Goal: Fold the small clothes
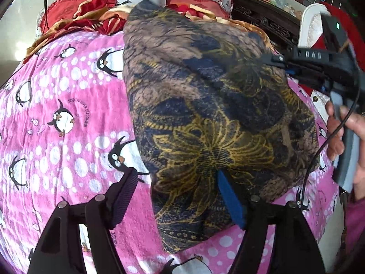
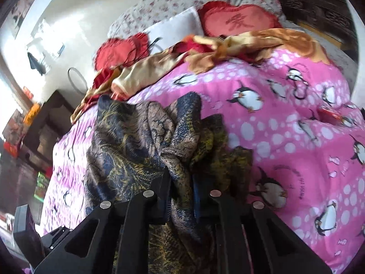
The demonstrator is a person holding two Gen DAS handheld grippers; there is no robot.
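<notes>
One dark floral-print garment (image 1: 205, 118) lies bunched on the pink penguin bedspread (image 1: 57, 114). The right gripper (image 2: 180, 182) has its fingers clamped on a gathered bunch at the garment's edge, and the left gripper (image 1: 182, 182) is at the garment's near edge with its fingers apart, gripping nothing. With two grippers and only one holding, the slippery bunch could slide free, or the fold could drag crooked because the near edge is unpinned.
</notes>
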